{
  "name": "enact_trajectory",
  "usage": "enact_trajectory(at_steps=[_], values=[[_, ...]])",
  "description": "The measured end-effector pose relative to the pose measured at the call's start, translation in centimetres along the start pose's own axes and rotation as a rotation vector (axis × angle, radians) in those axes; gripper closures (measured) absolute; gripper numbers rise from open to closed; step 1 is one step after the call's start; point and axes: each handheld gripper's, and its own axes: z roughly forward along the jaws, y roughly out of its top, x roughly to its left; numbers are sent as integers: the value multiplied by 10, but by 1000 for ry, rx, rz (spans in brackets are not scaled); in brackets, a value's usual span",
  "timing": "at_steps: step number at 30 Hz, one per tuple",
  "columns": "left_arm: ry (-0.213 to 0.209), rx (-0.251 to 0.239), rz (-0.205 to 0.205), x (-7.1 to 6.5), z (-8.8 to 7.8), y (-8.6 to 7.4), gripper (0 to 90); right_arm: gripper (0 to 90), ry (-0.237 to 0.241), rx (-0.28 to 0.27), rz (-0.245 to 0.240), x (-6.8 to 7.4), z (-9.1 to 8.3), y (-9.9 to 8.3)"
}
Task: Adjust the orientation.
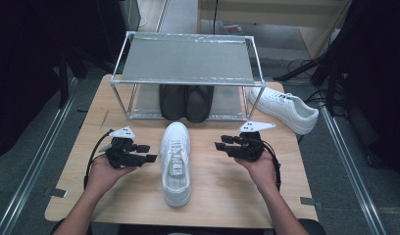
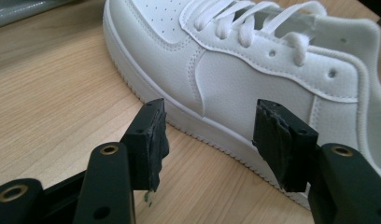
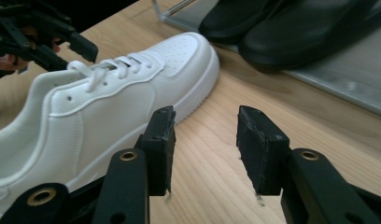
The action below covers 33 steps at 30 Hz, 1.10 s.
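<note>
A white sneaker [image 1: 176, 161] lies in the middle of the wooden table, toe toward the rack. My left gripper [image 1: 147, 152] hovers just off its left side, jaws open and pointed at the shoe. In the left gripper view the sneaker's side [image 2: 235, 79] sits right beyond the open left gripper [image 2: 209, 140], with nothing touching the pads. My right gripper [image 1: 222, 143] stands open off the shoe's right side. In the right gripper view the right gripper [image 3: 205, 140] frames bare table, the sneaker [image 3: 100, 107] lies to its left, and the left gripper [image 3: 39, 37] shows beyond it.
A metal-framed rack [image 1: 188, 61] stands at the back of the table, with a pair of black shoes [image 1: 186, 102] on its lower shelf. A second white sneaker [image 1: 284, 108] lies at the back right near the table's edge. The black shoes [image 3: 291, 28] are close ahead of the right gripper.
</note>
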Motion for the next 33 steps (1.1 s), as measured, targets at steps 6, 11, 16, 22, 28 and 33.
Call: enact_trajectory(at_steps=[6, 11, 16, 22, 28, 33], values=[[4, -1, 5, 1, 0, 0, 421, 562, -38, -9, 29, -15, -11, -1], [2, 5, 6, 0, 1, 0, 410, 561, -74, -5, 37, -25, -18, -1], [9, 17, 15, 1, 1, -1, 400, 561, -109, -14, 52, -39, -27, -3], [10, 10, 19, 2, -1, -1, 395, 561, -146, -12, 68, -52, -34, -3], [17, 14, 42, 3, -2, -1, 398, 561, -204, 14, 72, -68, -38, -5], [10, 16, 47, 2, -2, -2, 396, 561, -251, -1, 117, -88, -42, -8]])
